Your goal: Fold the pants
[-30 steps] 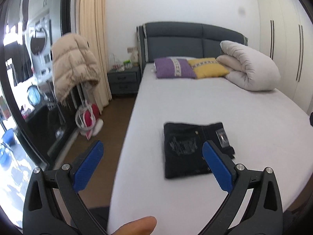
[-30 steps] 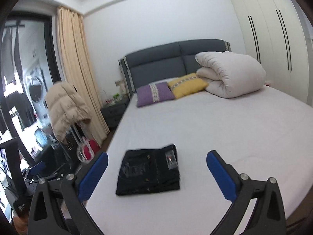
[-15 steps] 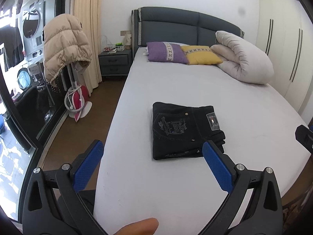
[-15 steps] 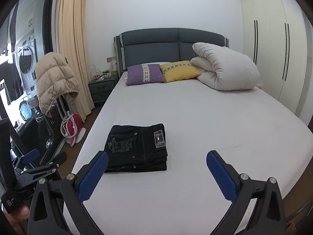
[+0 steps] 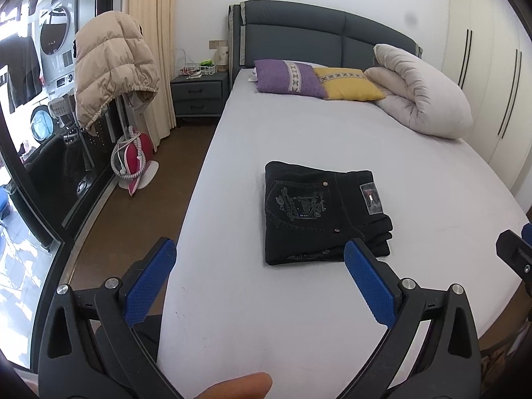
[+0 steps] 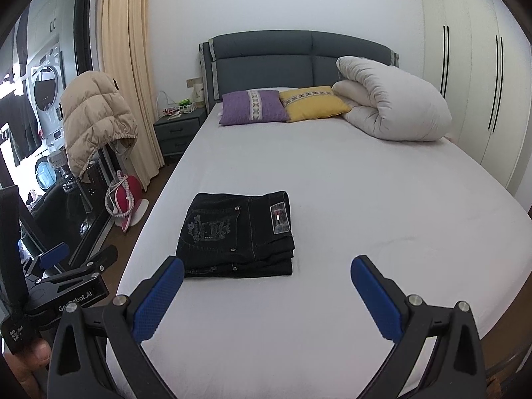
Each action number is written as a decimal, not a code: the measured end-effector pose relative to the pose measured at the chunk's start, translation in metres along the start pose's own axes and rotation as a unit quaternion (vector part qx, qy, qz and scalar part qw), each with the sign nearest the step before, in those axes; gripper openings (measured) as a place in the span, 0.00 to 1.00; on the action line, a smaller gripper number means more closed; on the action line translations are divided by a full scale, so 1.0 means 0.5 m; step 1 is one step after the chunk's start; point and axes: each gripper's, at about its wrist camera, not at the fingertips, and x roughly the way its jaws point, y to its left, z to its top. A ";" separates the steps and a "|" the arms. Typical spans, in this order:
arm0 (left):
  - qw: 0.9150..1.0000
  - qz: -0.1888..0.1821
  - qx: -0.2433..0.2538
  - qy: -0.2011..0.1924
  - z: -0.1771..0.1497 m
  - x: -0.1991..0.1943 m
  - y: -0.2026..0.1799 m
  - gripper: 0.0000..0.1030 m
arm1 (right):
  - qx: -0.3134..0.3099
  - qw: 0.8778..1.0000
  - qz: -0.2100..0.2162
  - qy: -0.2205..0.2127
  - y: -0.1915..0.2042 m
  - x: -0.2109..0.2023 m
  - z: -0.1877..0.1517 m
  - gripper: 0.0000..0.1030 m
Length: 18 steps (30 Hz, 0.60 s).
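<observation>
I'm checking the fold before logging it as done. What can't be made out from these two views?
- Underside and inner layers of the folded pants: covered by the top layer in both views.
- Wording on the waistband patch: too small to read.
- Near right corner of the pants, left wrist view: behind a finger of the left gripper.
- Right gripper: open, empty.

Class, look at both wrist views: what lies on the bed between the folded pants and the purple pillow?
Nothing: only bare white sheet lies between the folded pants and the purple pillow, clearest in the right wrist view.
</observation>
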 end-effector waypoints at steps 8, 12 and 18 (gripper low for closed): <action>1.000 0.000 0.000 0.005 0.000 0.016 0.001 1.00 | -0.001 1.000 0.003 0.007 -0.001 0.008 -0.001 1.00; 1.000 -0.001 0.002 0.005 -0.005 0.019 -0.002 1.00 | 0.001 1.000 0.005 0.011 -0.002 0.011 -0.002 1.00; 1.000 0.000 0.001 0.005 -0.006 0.021 -0.002 1.00 | 0.002 1.000 0.005 0.011 0.000 0.010 -0.004 1.00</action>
